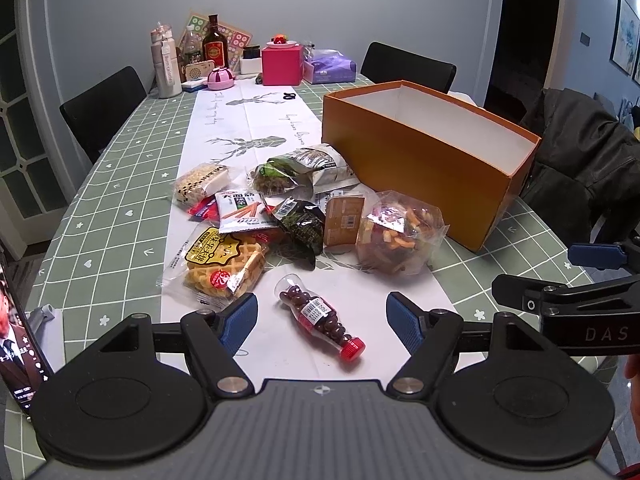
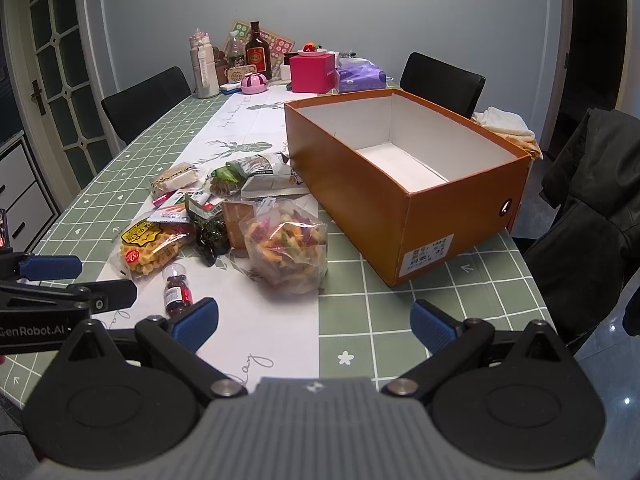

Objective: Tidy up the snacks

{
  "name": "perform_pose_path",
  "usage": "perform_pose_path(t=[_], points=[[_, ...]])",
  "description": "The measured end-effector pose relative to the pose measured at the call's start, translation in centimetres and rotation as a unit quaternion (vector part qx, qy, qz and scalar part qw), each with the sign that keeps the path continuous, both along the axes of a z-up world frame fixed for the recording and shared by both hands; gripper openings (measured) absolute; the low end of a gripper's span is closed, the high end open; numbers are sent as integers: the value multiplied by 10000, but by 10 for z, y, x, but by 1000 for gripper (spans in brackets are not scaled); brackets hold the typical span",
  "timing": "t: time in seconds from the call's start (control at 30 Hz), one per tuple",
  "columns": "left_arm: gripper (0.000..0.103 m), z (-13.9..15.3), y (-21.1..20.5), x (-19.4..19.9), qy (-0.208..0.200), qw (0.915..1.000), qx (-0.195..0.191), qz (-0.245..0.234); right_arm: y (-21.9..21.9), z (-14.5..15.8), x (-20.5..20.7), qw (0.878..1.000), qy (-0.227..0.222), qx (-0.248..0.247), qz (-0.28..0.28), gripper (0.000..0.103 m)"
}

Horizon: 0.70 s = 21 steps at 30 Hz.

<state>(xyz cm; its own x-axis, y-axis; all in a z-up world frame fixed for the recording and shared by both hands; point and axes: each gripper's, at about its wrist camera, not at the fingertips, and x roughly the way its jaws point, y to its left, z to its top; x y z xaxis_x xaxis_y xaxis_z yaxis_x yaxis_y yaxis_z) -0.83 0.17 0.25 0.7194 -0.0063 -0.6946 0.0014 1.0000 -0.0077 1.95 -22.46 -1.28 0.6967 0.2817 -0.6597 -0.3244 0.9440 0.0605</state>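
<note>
Both grippers hover over the near end of a dining table [image 2: 360, 320], fingers spread wide and holding nothing. The left gripper [image 1: 322, 322] frames a small bottle of dark candies [image 1: 320, 316] lying on the white runner [image 1: 236, 120], apart from both blue pads. The right gripper [image 2: 314, 320] opens over bare runner and green checked cloth, the clearest patch on the near side. The snacks sit heaped mid-table: a waffle pack [image 1: 224, 268] at the near left, a bag of coloured twists [image 2: 288, 248] at the right. Just beside the heap's right stands an open, empty orange box [image 2: 452, 208], its near right corner close to the table's right edge.
</note>
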Motion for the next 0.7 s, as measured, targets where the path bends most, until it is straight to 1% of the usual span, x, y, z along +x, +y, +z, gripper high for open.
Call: perform_pose_path(t=[0.7], points=[[86, -4, -1, 3, 91, 10000, 25, 30, 3, -6, -4, 10000, 30, -5, 22, 100]])
